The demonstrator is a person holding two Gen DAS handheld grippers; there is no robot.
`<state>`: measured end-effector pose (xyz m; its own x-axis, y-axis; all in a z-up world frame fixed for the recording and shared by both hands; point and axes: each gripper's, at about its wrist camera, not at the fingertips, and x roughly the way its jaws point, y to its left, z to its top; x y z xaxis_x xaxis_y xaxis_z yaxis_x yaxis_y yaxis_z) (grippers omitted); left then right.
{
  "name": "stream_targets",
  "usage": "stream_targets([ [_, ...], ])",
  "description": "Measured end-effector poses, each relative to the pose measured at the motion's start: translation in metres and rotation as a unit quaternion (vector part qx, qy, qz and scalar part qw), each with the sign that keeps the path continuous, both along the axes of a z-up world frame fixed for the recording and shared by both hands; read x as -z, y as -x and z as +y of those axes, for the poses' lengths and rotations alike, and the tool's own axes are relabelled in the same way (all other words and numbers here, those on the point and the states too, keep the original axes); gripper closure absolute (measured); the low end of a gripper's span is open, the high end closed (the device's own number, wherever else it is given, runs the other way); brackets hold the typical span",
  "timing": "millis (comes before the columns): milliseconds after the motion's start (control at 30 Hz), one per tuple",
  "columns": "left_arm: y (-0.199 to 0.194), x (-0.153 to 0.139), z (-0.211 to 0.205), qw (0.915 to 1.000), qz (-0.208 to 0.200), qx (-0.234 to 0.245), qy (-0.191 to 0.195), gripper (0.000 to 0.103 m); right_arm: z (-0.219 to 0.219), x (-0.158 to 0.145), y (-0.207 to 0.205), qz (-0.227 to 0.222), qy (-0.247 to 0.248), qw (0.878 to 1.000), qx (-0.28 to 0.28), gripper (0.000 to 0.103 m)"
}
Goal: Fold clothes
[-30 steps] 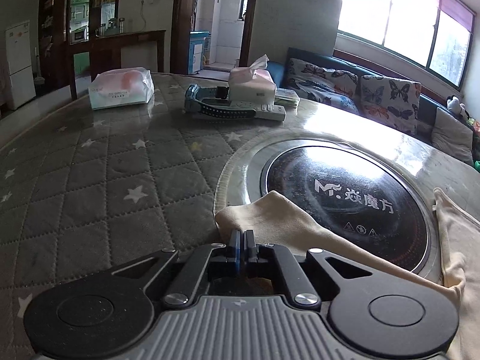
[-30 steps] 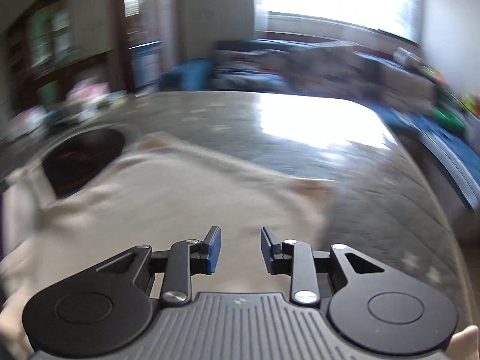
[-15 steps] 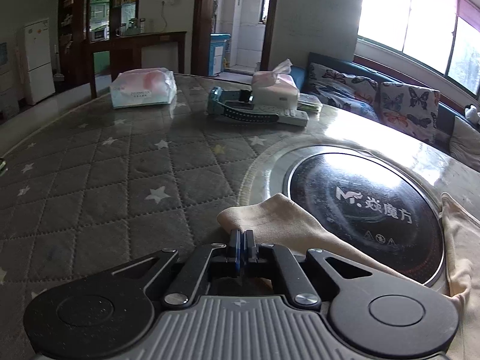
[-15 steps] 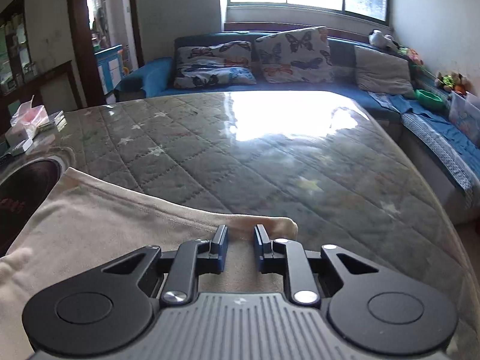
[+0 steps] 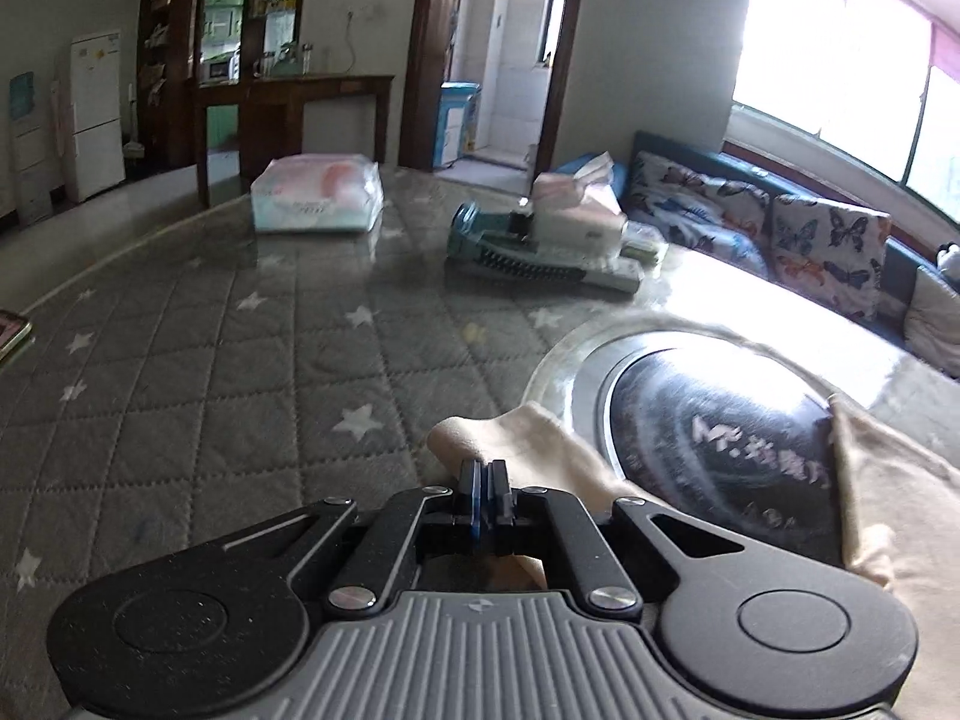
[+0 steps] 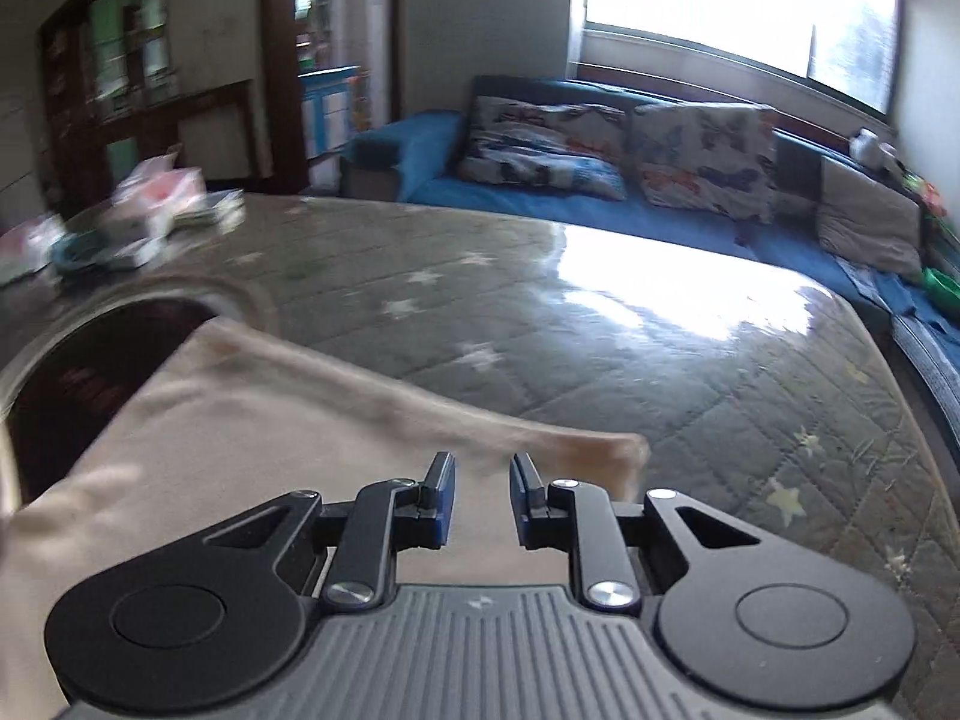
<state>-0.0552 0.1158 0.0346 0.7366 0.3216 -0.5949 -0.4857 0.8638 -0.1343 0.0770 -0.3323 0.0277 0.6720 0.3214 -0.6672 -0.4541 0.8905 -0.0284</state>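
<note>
A beige garment point(image 5: 540, 450) lies on the quilted grey table cover, partly over a round black hotplate point(image 5: 708, 438). My left gripper point(image 5: 483, 474) is shut on a corner of the garment near the hotplate's left rim. In the right wrist view the garment point(image 6: 252, 420) spreads flat under and ahead of my right gripper point(image 6: 480, 480), which is open with a gap between its blue pads, just above the cloth near its right corner point(image 6: 624, 456).
A tissue pack point(image 5: 318, 198), a tissue box point(image 5: 576, 204) and a power strip point(image 5: 540, 258) sit at the table's far side. A phone point(image 5: 12, 336) lies at the left edge. A blue sofa point(image 6: 600, 180) with cushions stands beyond the table.
My right gripper has opened wider and lifted off the garment's corner, swinging left. My left gripper stays shut on the cloth and has shifted left and back a little.
</note>
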Motion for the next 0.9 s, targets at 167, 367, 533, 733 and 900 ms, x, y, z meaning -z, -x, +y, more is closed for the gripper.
stream_targets([
  [167, 0.007, -0.022, -0.013, 0.9986, -0.043, 0.029, -0.009, 0.101, 0.032, -0.002, 0.091, 0.004, 0.022, 0.992, -0.128, 0.075],
  [367, 0.016, -0.063, -0.043, 0.9906, -0.104, 0.083, -0.030, 0.101, 0.063, 0.004, 0.174, -0.001, 0.025, 0.975, -0.221, 0.072],
  [533, 0.024, -0.092, -0.086, 0.9767, -0.146, 0.152, -0.041, 0.101, 0.067, 0.011, 0.209, -0.022, 0.022, 0.971, -0.237, 0.072],
  [733, 0.031, -0.103, -0.154, 0.9458, -0.173, 0.272, -0.037, 0.101, 0.024, -0.007, 0.207, -0.028, -0.026, 0.986, -0.162, 0.071],
  [900, 0.026, -0.079, -0.210, 0.9087, -0.141, 0.393, -0.017, 0.097, -0.016, -0.011, 0.195, -0.006, -0.057, 0.995, -0.083, 0.071],
])
